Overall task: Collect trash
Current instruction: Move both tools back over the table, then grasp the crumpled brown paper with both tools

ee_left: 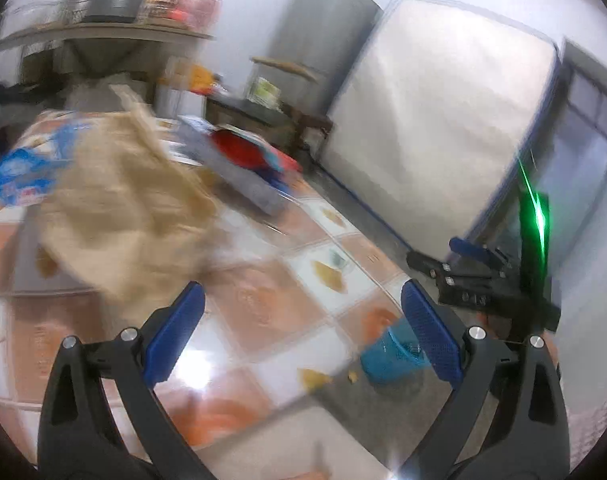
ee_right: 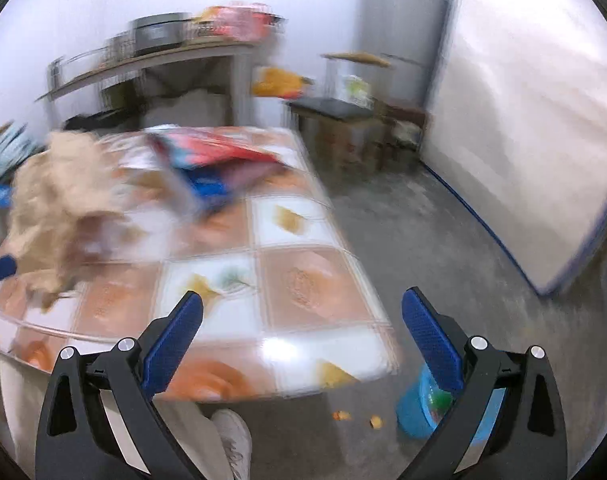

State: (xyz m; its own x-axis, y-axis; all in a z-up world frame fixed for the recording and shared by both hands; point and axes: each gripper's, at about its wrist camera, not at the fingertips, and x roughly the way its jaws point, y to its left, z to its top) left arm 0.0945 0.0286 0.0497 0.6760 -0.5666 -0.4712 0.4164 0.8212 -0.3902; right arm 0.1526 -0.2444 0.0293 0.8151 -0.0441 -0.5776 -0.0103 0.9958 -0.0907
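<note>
**pixel_pete:** Looking at this grab, both views were pretty motion-blurred, so take it loosely. The left gripper (ee_left: 303,316) had its jaws spread wide with nothing between them, and the right gripper (ee_right: 303,320) was the same, released and empty. Both hung over the near end of the counter (ee_right: 303,280), the one with the glossy orange-and-white tiled cover.

**binlid77:** Where was the trash though?

**pixel_pete:** Biggest piece was the crumpled tan paper bag (ee_left: 123,200), sitting on the counter ahead and to the left of both grippers, apart from them. Behind it lay a flat red-and-blue foil snack wrapper (ee_right: 219,160), and a blue-and-white plastic packet (ee_left: 19,176) at the far left. The small blue plastic bin (ee_right: 419,408) stood on the floor just off the counter's right corner, with a couple of orange crumbs (ee_right: 357,418) beside it.

**binlid77:** How'd you reckon the bag would handle?

**pixel_pete:** My guess: light, soft, and crushable, so no worry about breaking it. It'd likely collapse if pinched mid-body, so I'd have gone for a bunched fold near the top edge, where the paper stacks up thick. The foil wrapper looked slicker; pinching an edge would've been safer than its flat face.
</note>
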